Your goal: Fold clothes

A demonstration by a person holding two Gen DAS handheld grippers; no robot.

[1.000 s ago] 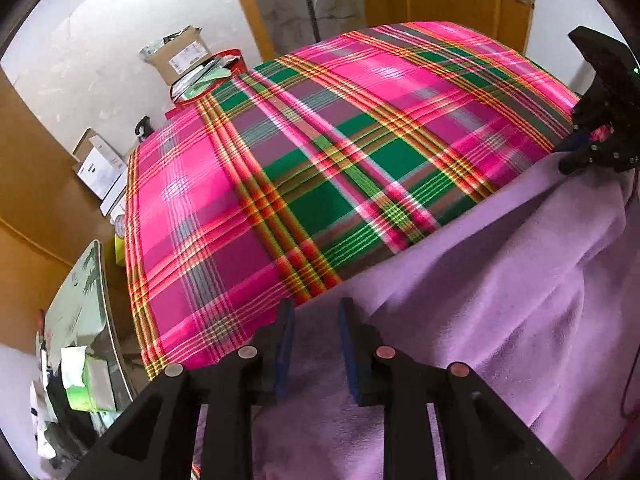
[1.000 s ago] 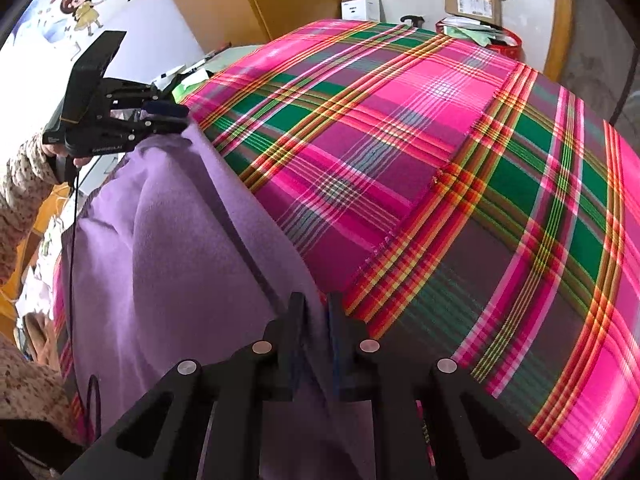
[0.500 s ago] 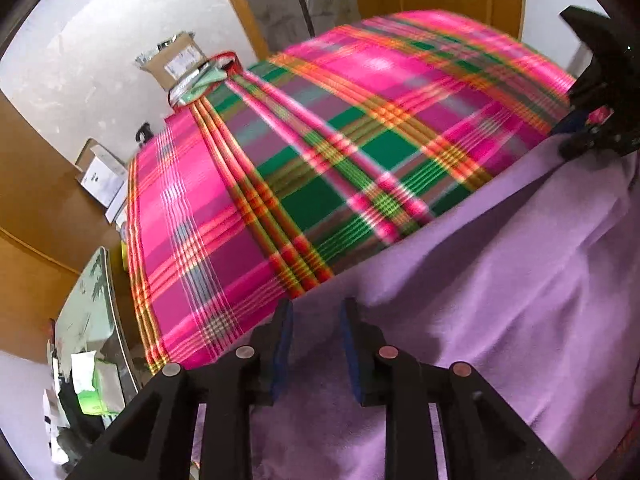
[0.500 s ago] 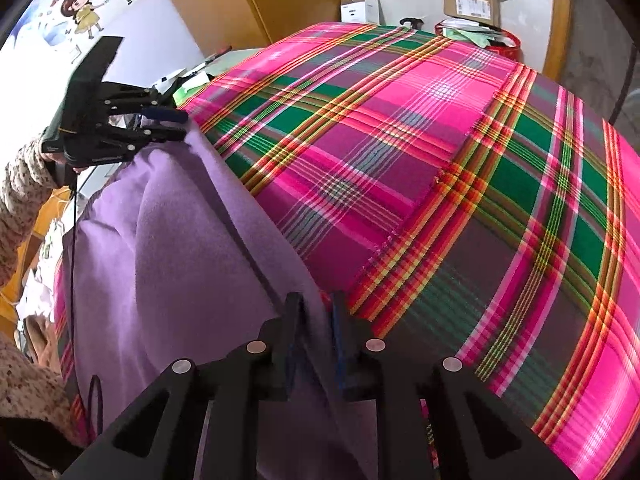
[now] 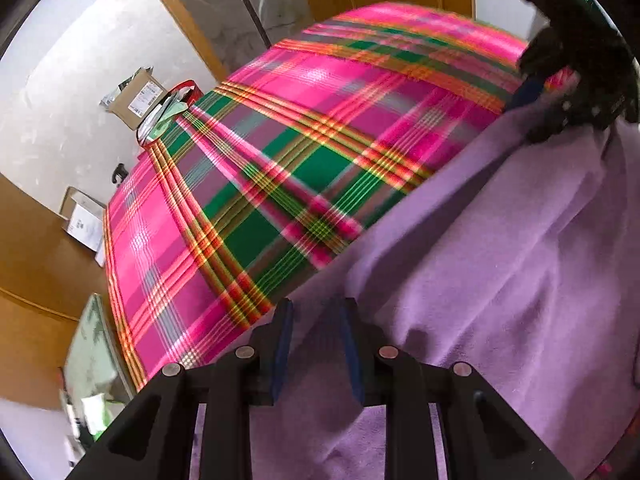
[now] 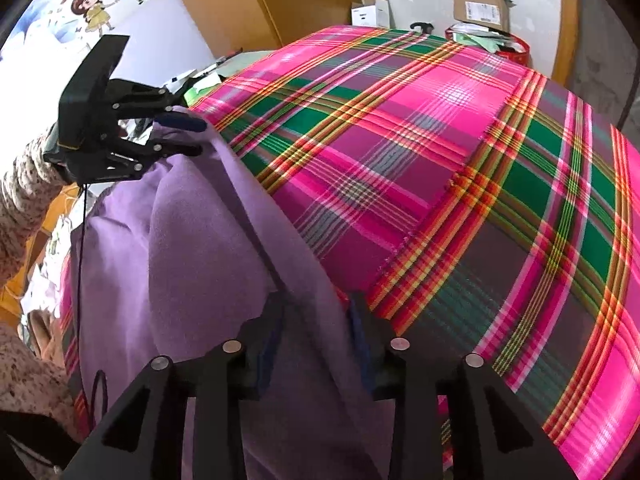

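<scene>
Right wrist: both tools pinch purple garment edge above plaid cloth.

Left tongs: both fingers extend forward and level, jaws narrowed with a visible gap between the blue pads, purple cloth bunched in that gap; seen from the right wrist, they are gripped by a hand in a speckled knit sleeve, arm raised. Right tongs: fingers forward, jaws likewise partly drawn together, a fold of the same cloth pinched between them.
</scene>
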